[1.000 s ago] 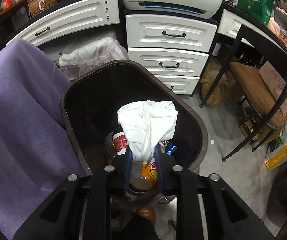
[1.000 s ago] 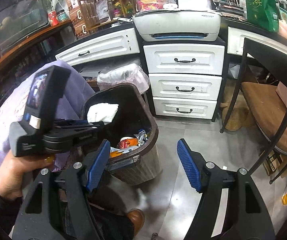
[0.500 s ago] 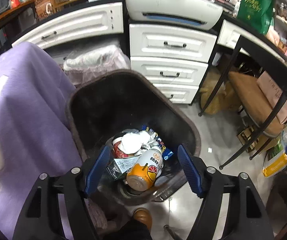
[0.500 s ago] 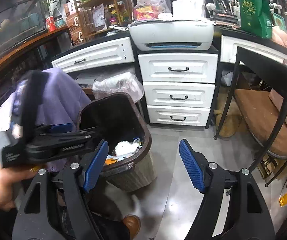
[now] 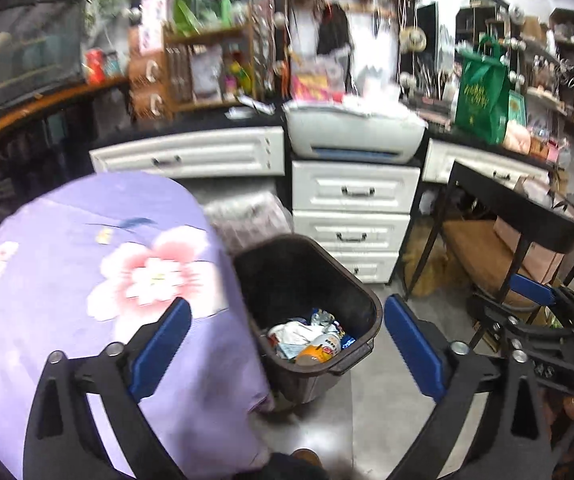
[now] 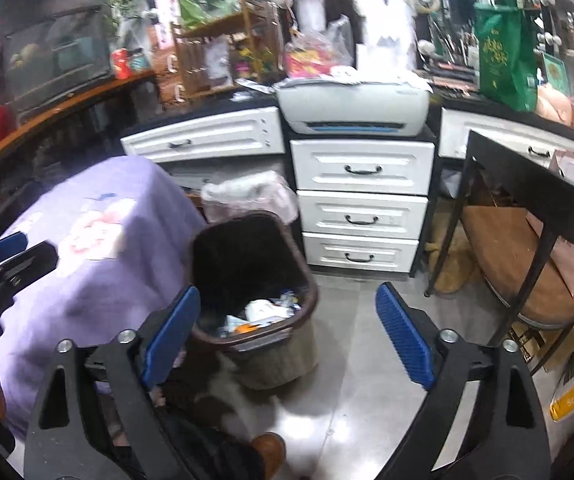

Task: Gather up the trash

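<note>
Blue-padded jaws up front in both views, and both grippers are empty. The left gripper [image 5: 285, 342] has just been opening and now stands spread wide with nothing between the pads; same for the right gripper [image 6: 287, 336], jaws just been opening a bit more, only bare floor and bin behind them.

So where's the trash? It's in the brown trash bin [image 5: 371, 304], sitting on the grey floor just beside the purple flowered cloth [image 5: 99, 280]. Down at the bottom there's a crumpled white paper wad [image 5: 293, 330], an orange-labelled drink bottle [image 5: 321, 346] and some wrappers. I'd say this drop-off is done, since the stuff is inside and no pad is touching it. Whether more litter is left around the room, I can't tell from here; the floor near the bin looks bare.

Pose-wise, both grippers point down at a slant over the bin from above, the left one nearer the cloth side. Each shows up at the edge of the other's view, a bit apart. Further back are the white drawers [image 6: 361, 216] with a printer [image 6: 353, 110] on top.
</note>
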`<state>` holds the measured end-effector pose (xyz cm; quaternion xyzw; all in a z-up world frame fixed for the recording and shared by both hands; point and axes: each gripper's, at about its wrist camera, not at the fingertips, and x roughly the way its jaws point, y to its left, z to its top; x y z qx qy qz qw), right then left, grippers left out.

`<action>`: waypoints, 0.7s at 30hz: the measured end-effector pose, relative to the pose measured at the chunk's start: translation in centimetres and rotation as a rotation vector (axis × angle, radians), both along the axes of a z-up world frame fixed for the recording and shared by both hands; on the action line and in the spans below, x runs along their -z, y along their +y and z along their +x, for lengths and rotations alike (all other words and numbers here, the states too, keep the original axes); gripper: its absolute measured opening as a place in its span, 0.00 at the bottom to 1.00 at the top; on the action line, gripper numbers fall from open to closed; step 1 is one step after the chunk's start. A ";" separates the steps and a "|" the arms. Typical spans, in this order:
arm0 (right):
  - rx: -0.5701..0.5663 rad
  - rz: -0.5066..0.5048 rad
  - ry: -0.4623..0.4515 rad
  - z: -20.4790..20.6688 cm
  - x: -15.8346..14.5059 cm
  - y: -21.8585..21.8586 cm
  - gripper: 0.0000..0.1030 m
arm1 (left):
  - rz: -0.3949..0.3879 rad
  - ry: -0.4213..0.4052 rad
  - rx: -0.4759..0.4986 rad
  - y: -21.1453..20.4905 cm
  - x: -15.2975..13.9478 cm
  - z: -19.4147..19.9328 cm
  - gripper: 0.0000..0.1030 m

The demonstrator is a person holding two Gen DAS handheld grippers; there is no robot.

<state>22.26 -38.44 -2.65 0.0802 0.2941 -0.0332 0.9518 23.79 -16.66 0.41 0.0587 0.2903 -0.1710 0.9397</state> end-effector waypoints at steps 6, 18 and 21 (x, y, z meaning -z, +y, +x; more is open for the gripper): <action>-0.057 -0.011 -0.074 -4.0 -4.7 5.2 0.95 | -0.005 -0.065 -0.065 5.4 -2.6 -5.9 0.95; -0.176 -0.085 -0.164 -15.3 -5.9 14.5 0.95 | 0.002 -0.150 -0.224 12.6 -3.6 -17.4 0.95; -0.202 -0.143 -0.209 -18.3 -5.9 15.3 0.95 | -0.007 -0.157 -0.250 13.6 -3.5 -19.7 0.95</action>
